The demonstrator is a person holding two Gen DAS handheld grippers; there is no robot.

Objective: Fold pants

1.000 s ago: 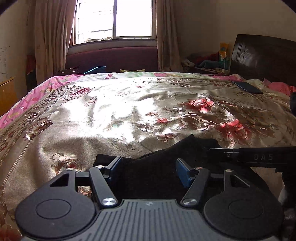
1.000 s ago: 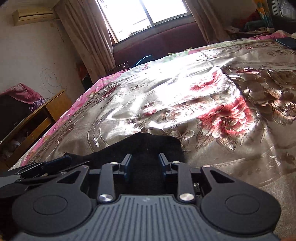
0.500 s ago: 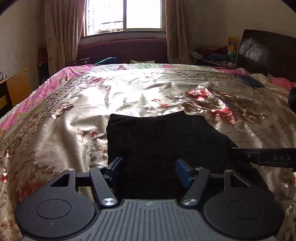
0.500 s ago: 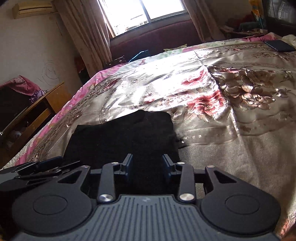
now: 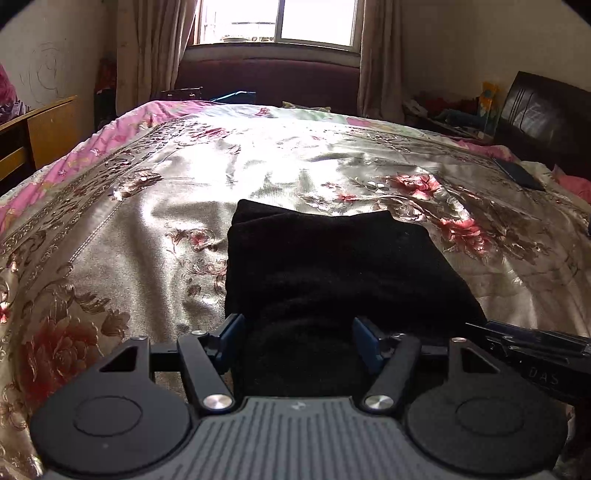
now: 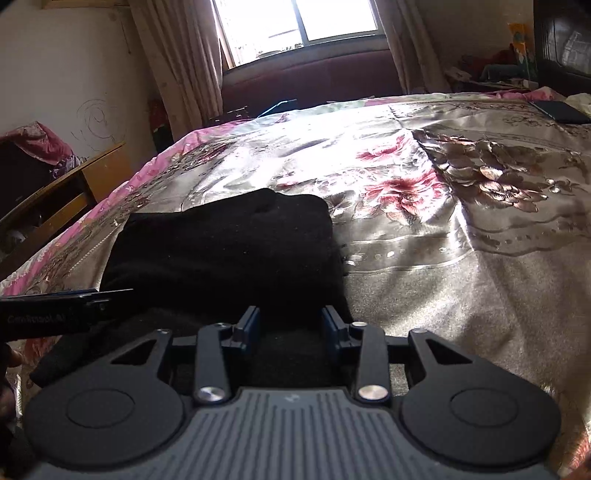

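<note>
The black pants (image 5: pixel 332 266) lie folded into a thick rectangle on the floral bedspread (image 5: pixel 177 206); they also show in the right wrist view (image 6: pixel 229 251). My left gripper (image 5: pixel 301 341) is open, its jaws wide apart over the near left part of the pants. My right gripper (image 6: pixel 290 328) is open, its jaws apart over the near right part. Neither holds cloth. The right gripper shows at the right edge of the left wrist view (image 5: pixel 535 350); the left gripper shows at the left edge of the right wrist view (image 6: pixel 62 310).
A dark phone (image 5: pixel 519 173) lies on the bed at the far right, near the dark headboard (image 5: pixel 546 118). A wooden desk (image 6: pixel 66 195) stands left of the bed. A window (image 5: pixel 280 22) with curtains is at the far end.
Both grippers have drawn back and risen from the pants. More of the folded bundle shows now, lying flat on the bed. Both stay open.
</note>
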